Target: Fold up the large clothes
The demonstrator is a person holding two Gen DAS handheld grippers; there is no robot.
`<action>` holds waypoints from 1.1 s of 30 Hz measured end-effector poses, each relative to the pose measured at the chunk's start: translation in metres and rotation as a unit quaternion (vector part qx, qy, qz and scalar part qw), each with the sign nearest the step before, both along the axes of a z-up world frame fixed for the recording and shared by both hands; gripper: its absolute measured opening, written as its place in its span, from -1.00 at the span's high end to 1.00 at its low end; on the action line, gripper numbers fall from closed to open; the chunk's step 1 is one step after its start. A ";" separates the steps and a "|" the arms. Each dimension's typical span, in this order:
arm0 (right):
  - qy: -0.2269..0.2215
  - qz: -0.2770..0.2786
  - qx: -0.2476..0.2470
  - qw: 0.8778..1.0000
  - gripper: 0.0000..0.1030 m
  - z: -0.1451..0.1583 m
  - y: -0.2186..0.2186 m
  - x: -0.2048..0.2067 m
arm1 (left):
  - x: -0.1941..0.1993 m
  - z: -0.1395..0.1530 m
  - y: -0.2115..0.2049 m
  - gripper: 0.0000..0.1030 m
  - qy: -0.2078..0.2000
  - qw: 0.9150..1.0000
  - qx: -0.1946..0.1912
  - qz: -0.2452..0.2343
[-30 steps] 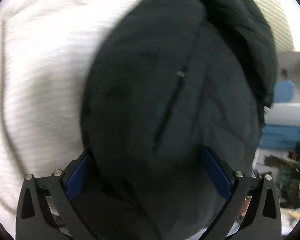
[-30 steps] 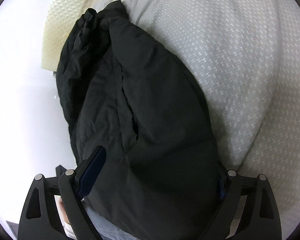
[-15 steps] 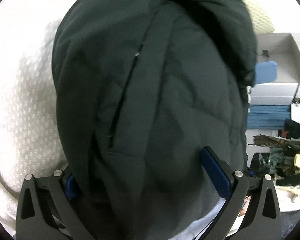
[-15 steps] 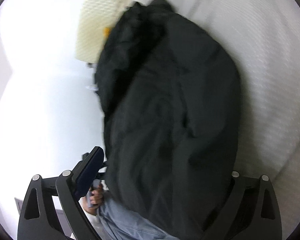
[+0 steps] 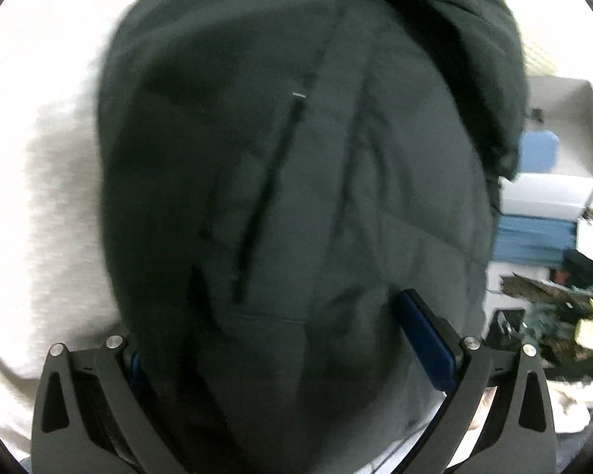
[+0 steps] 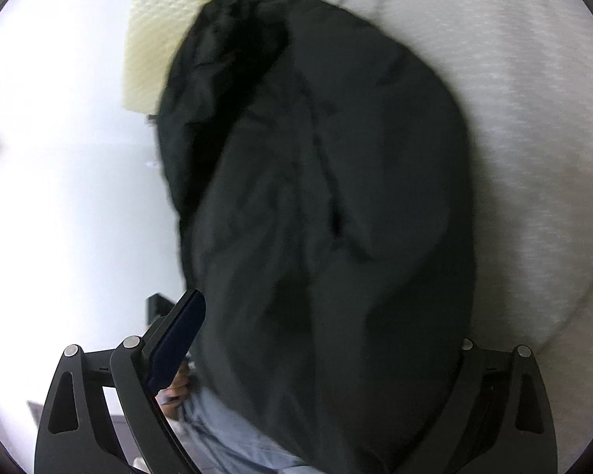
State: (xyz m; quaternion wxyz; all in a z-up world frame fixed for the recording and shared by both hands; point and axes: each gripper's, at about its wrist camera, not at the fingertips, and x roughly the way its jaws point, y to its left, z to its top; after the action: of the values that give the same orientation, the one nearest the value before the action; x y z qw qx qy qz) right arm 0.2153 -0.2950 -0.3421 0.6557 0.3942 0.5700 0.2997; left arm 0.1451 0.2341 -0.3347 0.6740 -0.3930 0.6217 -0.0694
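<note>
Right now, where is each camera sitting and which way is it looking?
Left wrist: sits on the left claw, looking forward over the puffy black jacket toward stacked blue and white boxes; both claw fingers show.
Right wrist: sits on the right claw, looking along the jacket over the white textured bedcover; claw fingers and light blue jeans show.
Shared: the same jacket draped between wide-apart fingers.

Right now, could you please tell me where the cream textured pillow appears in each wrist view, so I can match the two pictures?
Left wrist view: only a sliver of the cream textured pillow shows at the upper right edge, behind the black jacket.
Right wrist view: the pillow is at the upper left, beside the jacket's bunched top.
Shared landmark: the black jacket filling the centre of both pictures.
</note>
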 end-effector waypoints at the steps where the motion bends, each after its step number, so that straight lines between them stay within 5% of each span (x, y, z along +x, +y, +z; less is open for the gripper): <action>1: -0.008 0.003 0.010 1.000 -0.86 0.003 0.002 0.000 | 0.005 0.002 -0.009 -0.96 -0.010 1.000 -0.007 -0.006; 8: -0.112 0.039 0.073 0.990 -0.82 0.045 0.017 -0.003 | 0.000 0.030 -0.011 -0.56 -0.105 0.990 -0.089 -0.021; 10: -0.128 0.041 0.068 0.989 -0.69 0.050 0.021 -0.005 | 0.000 0.033 -0.013 -0.10 -0.109 0.990 -0.085 -0.023; 14: -0.139 0.033 0.030 0.989 0.61 0.052 0.025 -0.008 | -0.003 0.039 -0.010 0.45 -0.117 0.990 -0.079 -0.009; 15: -0.141 0.029 0.020 0.989 0.71 0.054 0.024 -0.010 | -0.006 0.043 -0.007 0.56 -0.123 0.989 -0.078 -0.001; 19: -0.177 0.015 0.003 0.984 0.82 0.073 0.018 -0.022 | -0.009 0.061 -0.011 0.75 -0.148 0.986 -0.077 0.015; 33: -0.288 -0.015 0.060 0.956 0.87 0.172 -0.021 -0.122 | -0.075 0.161 0.004 0.80 -0.245 0.966 -0.067 0.040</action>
State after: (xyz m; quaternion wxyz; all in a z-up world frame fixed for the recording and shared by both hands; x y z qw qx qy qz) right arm 0.0930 -0.3159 -0.1704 0.7718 0.3378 0.3318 0.4244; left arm 0.0700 0.2385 -0.1740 0.7802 -0.4329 0.4153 -0.1775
